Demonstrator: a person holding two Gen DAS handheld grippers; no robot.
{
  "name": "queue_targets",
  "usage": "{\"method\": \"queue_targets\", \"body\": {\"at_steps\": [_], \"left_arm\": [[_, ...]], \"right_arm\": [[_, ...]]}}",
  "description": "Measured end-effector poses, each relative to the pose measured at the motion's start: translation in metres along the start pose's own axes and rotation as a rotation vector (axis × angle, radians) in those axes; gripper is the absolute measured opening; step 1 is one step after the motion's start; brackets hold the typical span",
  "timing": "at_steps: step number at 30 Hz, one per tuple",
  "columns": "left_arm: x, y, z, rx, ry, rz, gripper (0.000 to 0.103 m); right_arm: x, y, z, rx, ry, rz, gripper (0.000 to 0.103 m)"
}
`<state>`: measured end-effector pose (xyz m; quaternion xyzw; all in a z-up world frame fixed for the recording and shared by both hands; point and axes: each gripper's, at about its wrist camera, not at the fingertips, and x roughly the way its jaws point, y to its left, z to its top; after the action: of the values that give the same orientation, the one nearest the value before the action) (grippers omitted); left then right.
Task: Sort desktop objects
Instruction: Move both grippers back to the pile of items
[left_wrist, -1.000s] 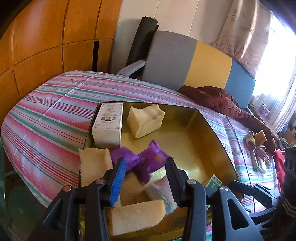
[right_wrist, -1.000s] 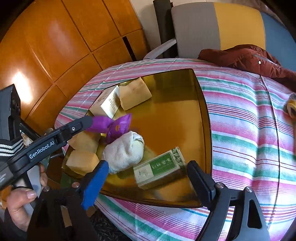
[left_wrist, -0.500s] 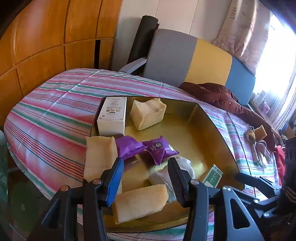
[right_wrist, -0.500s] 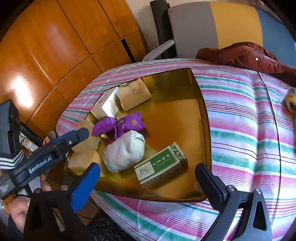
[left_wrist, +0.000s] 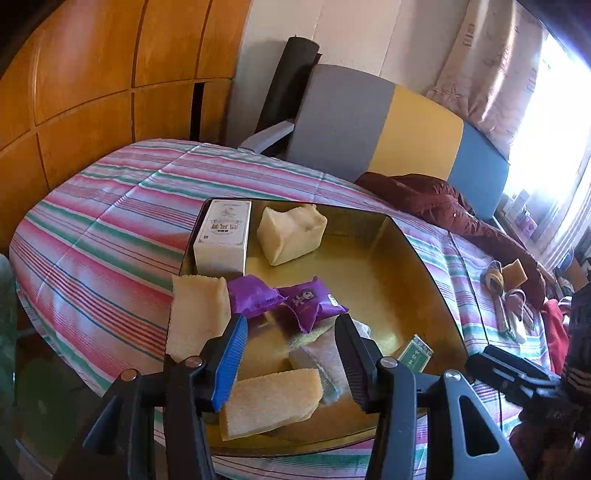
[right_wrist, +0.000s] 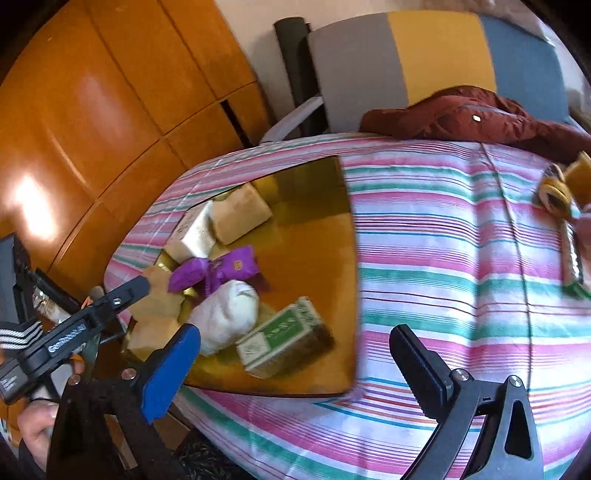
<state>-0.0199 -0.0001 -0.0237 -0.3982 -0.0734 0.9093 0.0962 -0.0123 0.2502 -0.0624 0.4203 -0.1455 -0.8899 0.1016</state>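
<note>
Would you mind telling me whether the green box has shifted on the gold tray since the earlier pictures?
No. In the right wrist view the green box lies in the same spot beside the white bundle, near the tray's front edge; only the camera shifted.

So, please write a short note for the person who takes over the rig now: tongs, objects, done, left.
Left tongs: open, empty, above the near sponge.
Right tongs: have just opened wide, empty, over the green box.
In the gold tray: white box, three sponges, two purple packets, white cloth bundle, green box.
Left: a sponge piece and small items on the striped cover at the far side.
</note>
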Motion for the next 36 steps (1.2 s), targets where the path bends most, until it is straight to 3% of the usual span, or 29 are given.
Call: {"method": "queue_targets", "body": {"at_steps": [12,17,26,36], "left_arm": [[-0.002,-0.045,0.005,0.103,0.007,-0.069,0.05],[0.0,-0.066,0.006,0.137,0.022,-0.11,0.051],[0.002,-0.11,0.001,0.249,0.041,-0.182,0.052],[0.015,-0.149,-0.005,0.323,0.092,-0.24,0.052]], "right_arm": [[-0.037,-0.11,-0.007,0.25,-0.022,-0.169,0.103],[-0.061,-0.153,-0.005,0.309,-0.014,-0.297,0.103],[-0.107,-0.227,0.012,0.411,-0.033,-0.445,0.103],[-0.113,-0.273,0.034,0.424,-0.039,-0.487,0.103]]}}
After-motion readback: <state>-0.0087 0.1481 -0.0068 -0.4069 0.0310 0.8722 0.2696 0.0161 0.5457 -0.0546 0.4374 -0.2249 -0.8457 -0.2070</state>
